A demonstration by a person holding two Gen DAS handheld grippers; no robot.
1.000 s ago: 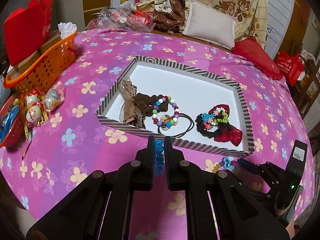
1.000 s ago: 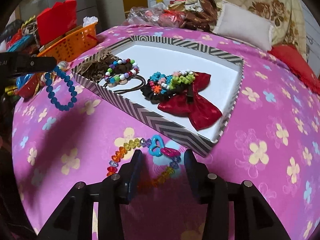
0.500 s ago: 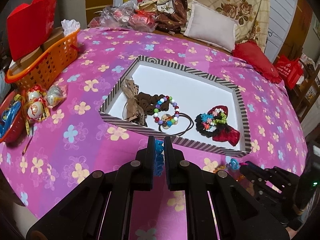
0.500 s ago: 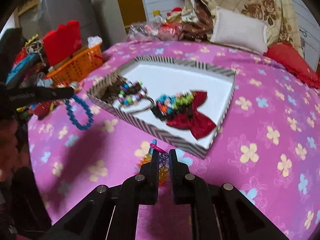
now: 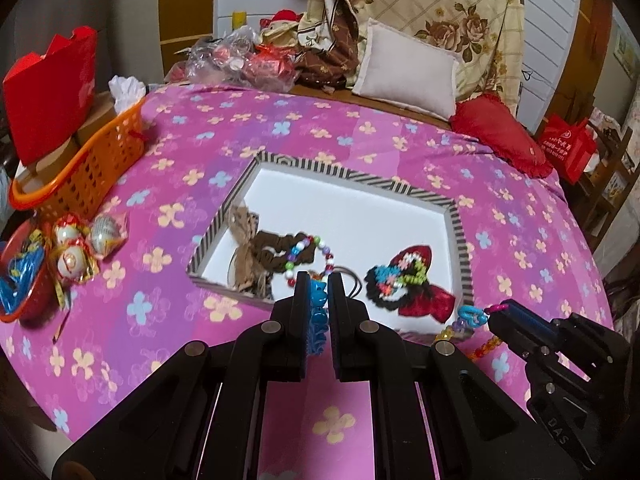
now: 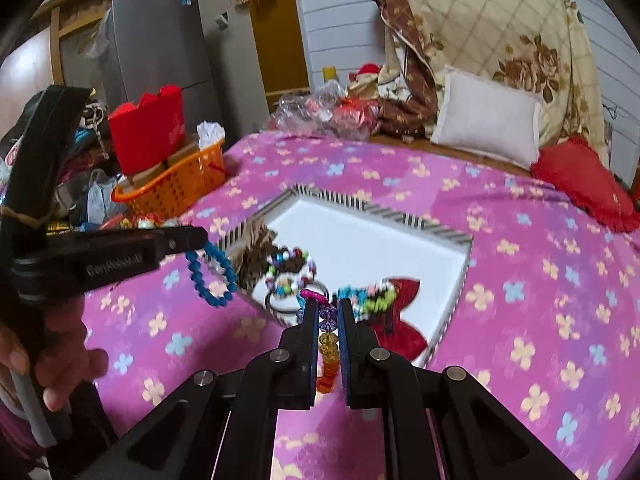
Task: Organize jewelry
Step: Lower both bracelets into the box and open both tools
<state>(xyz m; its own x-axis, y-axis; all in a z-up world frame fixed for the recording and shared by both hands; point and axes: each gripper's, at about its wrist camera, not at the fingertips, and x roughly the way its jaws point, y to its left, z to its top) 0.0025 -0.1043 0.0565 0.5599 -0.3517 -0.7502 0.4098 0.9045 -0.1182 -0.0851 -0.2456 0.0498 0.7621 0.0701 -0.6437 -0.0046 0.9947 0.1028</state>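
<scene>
My left gripper (image 5: 318,280) is shut on a blue bead bracelet (image 5: 317,320), which hangs from it above the pink cloth in the right wrist view (image 6: 212,280). My right gripper (image 6: 329,305) is shut on a multicoloured bead necklace (image 6: 329,344) with blue and pink rings at its tip; it also shows in the left wrist view (image 5: 466,322). Both are raised near the front edge of the striped tray (image 5: 460,232). The tray holds a brown scrunchie (image 5: 276,248), a multicoloured bead bracelet (image 5: 308,252) and a red bow with beads (image 5: 416,284).
An orange basket (image 5: 88,164) with a red box stands at the left. Wrapped eggs (image 5: 80,240) and a red bowl (image 5: 24,280) lie near the left edge. A white pillow (image 5: 408,72) and a red cushion (image 5: 500,136) lie at the back.
My right gripper shut on the bead necklace and lifted it off the cloth. Both grippers have risen and moved toward the tray.
</scene>
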